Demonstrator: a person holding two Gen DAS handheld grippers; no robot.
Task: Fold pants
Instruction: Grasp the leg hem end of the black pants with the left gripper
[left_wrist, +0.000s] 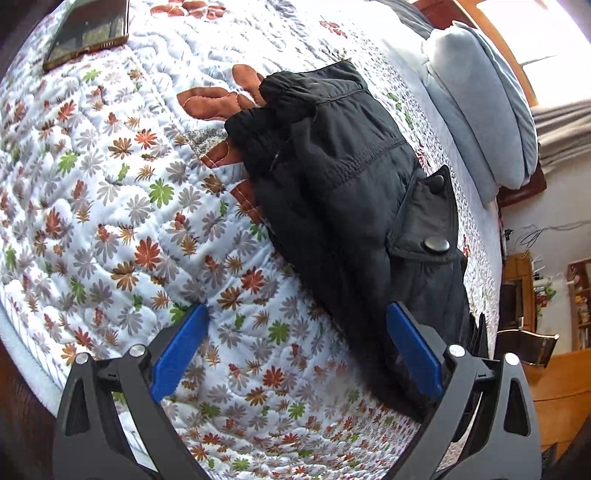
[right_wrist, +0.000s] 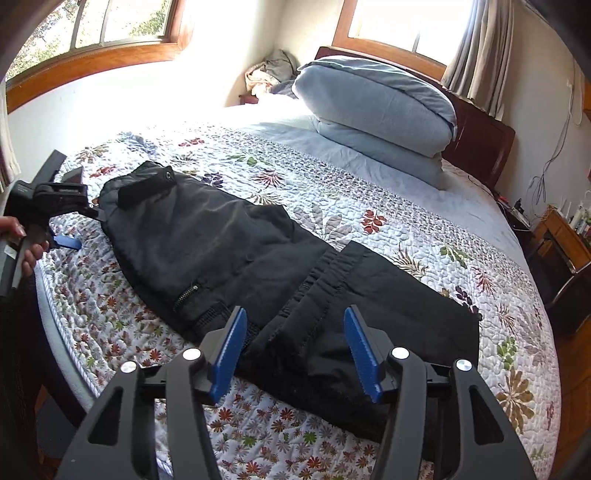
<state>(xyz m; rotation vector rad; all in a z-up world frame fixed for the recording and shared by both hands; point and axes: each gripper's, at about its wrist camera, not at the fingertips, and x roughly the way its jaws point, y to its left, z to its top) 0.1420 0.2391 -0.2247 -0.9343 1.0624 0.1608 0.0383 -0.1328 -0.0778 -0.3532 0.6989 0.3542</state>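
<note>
Black pants (right_wrist: 229, 251) lie on the floral quilt, folded lengthwise, with the leg ends laid back over the middle. They also show in the left wrist view (left_wrist: 354, 206), with a snap pocket flap (left_wrist: 428, 218) on top. My left gripper (left_wrist: 299, 321) is open, hovering over the quilt by the near end of the pants; its right finger sits over the fabric edge. It also shows in the right wrist view (right_wrist: 62, 206) at the far left end of the pants. My right gripper (right_wrist: 295, 321) is open above the elastic cuffs (right_wrist: 325, 273), holding nothing.
A phone (left_wrist: 88, 33) lies on the quilt (left_wrist: 110, 221) at the far left. Stacked blue pillows (right_wrist: 380, 110) sit at the headboard. The bed edge runs below both grippers. A wooden nightstand (right_wrist: 561, 251) stands at right. Windows are behind.
</note>
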